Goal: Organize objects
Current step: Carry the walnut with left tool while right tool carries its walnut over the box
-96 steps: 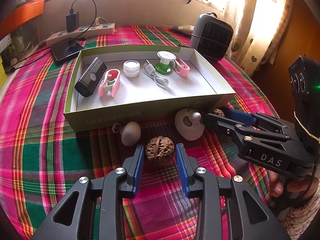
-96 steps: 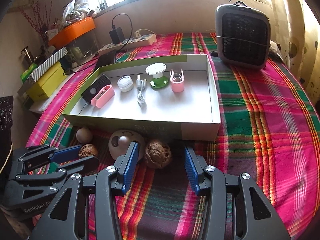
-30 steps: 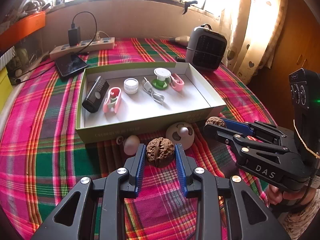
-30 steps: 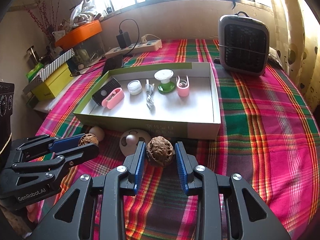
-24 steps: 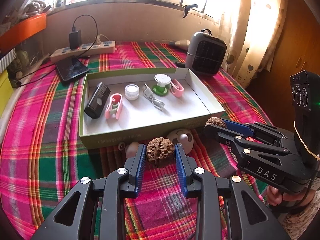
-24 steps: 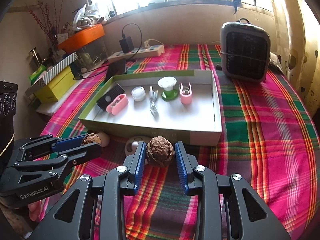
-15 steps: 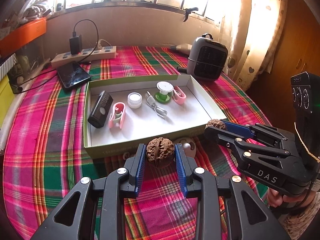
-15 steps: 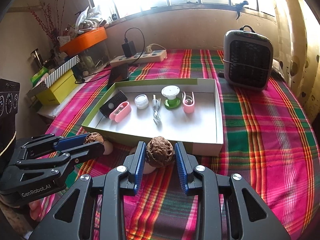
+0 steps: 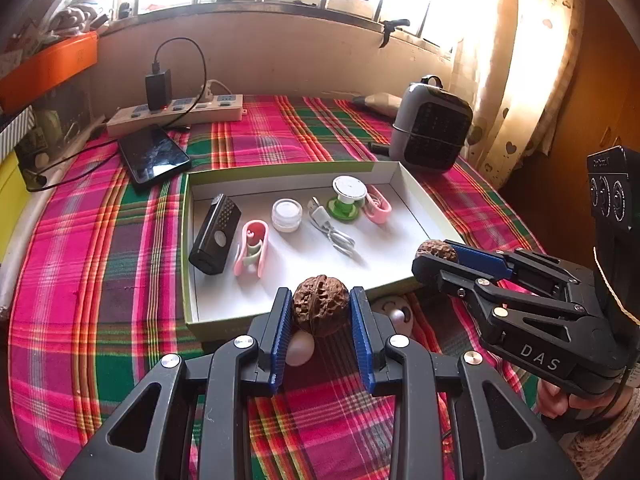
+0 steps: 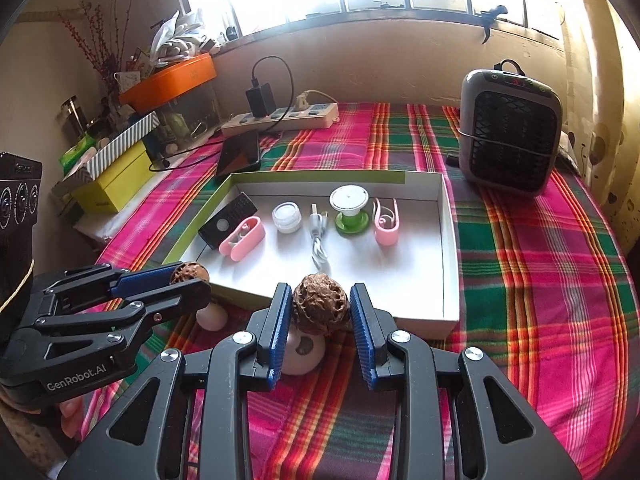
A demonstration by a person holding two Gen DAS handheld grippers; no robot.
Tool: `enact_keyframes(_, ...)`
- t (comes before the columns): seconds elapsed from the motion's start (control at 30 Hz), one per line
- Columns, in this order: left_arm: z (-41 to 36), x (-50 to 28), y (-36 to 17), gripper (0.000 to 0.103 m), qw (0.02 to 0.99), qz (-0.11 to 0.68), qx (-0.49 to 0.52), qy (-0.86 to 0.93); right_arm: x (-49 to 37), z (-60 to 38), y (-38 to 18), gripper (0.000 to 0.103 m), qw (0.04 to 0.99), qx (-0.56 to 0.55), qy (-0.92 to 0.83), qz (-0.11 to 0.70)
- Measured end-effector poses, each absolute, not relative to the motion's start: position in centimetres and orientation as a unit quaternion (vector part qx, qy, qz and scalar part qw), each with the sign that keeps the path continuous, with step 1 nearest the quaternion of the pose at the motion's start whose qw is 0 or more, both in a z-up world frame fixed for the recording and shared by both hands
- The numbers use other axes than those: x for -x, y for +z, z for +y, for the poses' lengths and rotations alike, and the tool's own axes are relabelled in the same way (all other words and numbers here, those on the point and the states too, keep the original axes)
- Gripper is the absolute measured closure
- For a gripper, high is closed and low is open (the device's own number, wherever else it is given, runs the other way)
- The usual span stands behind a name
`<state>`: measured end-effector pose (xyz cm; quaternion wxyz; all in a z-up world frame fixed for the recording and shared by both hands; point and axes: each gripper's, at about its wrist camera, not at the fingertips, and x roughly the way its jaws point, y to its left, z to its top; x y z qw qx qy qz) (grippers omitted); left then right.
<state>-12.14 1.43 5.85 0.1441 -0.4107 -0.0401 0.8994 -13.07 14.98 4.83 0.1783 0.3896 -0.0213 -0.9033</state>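
My left gripper (image 9: pixel 320 312) is shut on a brown walnut (image 9: pixel 320 310) and holds it above the near rim of the open white box (image 9: pixel 416 216). My right gripper (image 10: pixel 320 310) is shut on a second walnut (image 10: pixel 320 308), also raised near the box's front edge (image 10: pixel 450 312). Each gripper shows in the other's view, the right one (image 9: pixel 434 254) and the left one (image 10: pixel 188 276). In the box lie a black device (image 9: pixel 216 236), a pink clip (image 9: pixel 251 252), a white jar (image 9: pixel 286 215), a cable (image 9: pixel 332 232), a green spool (image 9: pixel 347 200) and another pink clip (image 9: pixel 378 208).
On the plaid cloth in front of the box sit a round white gadget (image 10: pixel 300 350) and a small pale ball (image 10: pixel 212 316). A grey heater (image 10: pixel 510 128) stands at the back right. A phone (image 9: pixel 154 156) and power strip (image 9: pixel 176 114) lie at the back left.
Both grippers closed on their walnuts, lifted them off the cloth and rose, moving toward the box's front rim. The white gadget and pale ball stayed on the cloth.
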Motion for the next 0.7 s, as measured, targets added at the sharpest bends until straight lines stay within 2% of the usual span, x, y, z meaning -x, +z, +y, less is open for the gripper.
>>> enact_keyframes(0.7,1.4,17.2,4.6,0.076,0.142,-0.047,0.420,0.895,18.7,14.0,3.8,0.071,0.162,-0.405,-0.900,-0.016)
